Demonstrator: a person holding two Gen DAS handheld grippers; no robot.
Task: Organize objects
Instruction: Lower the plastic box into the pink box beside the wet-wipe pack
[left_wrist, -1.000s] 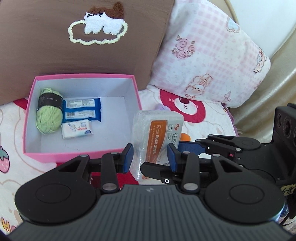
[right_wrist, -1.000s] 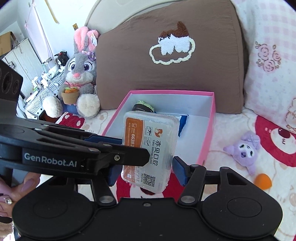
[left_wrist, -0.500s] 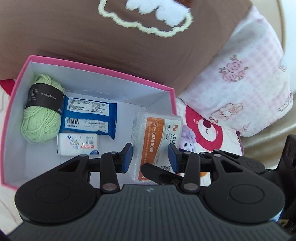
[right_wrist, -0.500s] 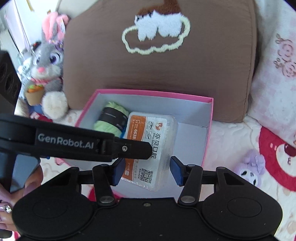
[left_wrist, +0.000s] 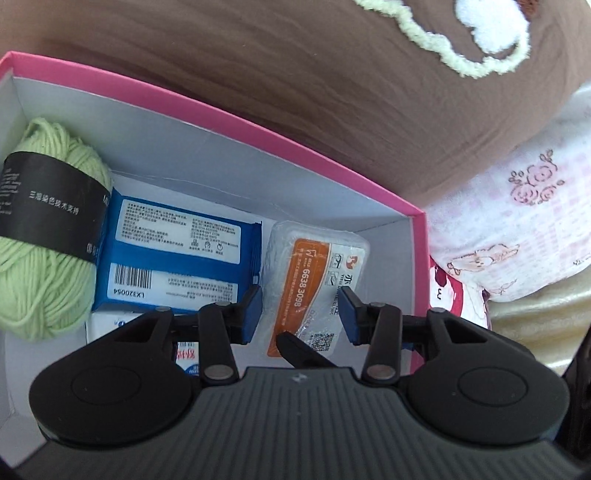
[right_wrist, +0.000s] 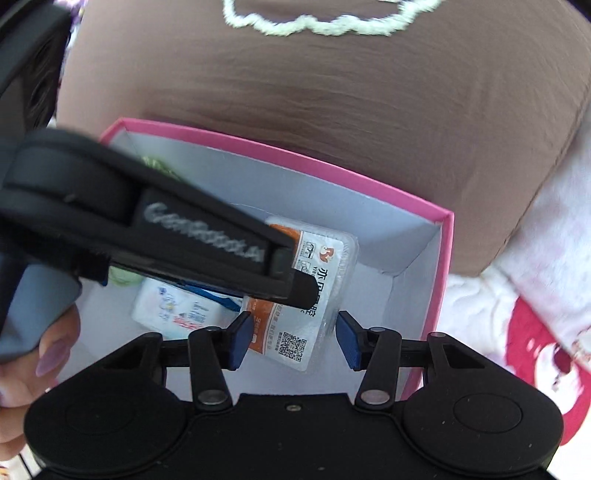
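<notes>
1. Two tongs converge on one thing: a clear-wrapped pack (left_wrist: 314, 266) with an orange and white label. It lies inside the pink box (left_wrist: 258, 129), in the right part, and looks to be at or close to the floor.
2. The pack sits straight ahead of both tongs, between each pair of pads. Its long axis runs near to far, the far end leaning slightly right.
3. Left tongs (left_wrist: 301, 314): partly open, blue pads flanking the pack's near half. I cannot tell whether the pads press on it.
4. Right tongs (right_wrist: 293, 339): partly open, and the jaws have just been closing with the pack's near end between them. Contact cannot be read here either.
5. Neither hand is clearly nearer. One black finger of the left tongs crosses over the pack in the right wrist view, so the tools crowd each other.
6. Left of the pack, just beside it, lies a blue packet (left_wrist: 177, 251). A small white packet (right_wrist: 173, 306) lies nearer, and a green yarn ball (left_wrist: 48, 258) sits at the far left.
7. To the right, a strip of bare floor lies between the pack and the box wall.
8. Judgement: release and lift-out need care. The crossed fingers and the blue packet leave little room for opening sideways.
9. Beyond the box are a brown cushion (left_wrist: 295, 74) and a pink-checked pillow (left_wrist: 517, 221). Both are out of the way.
</notes>
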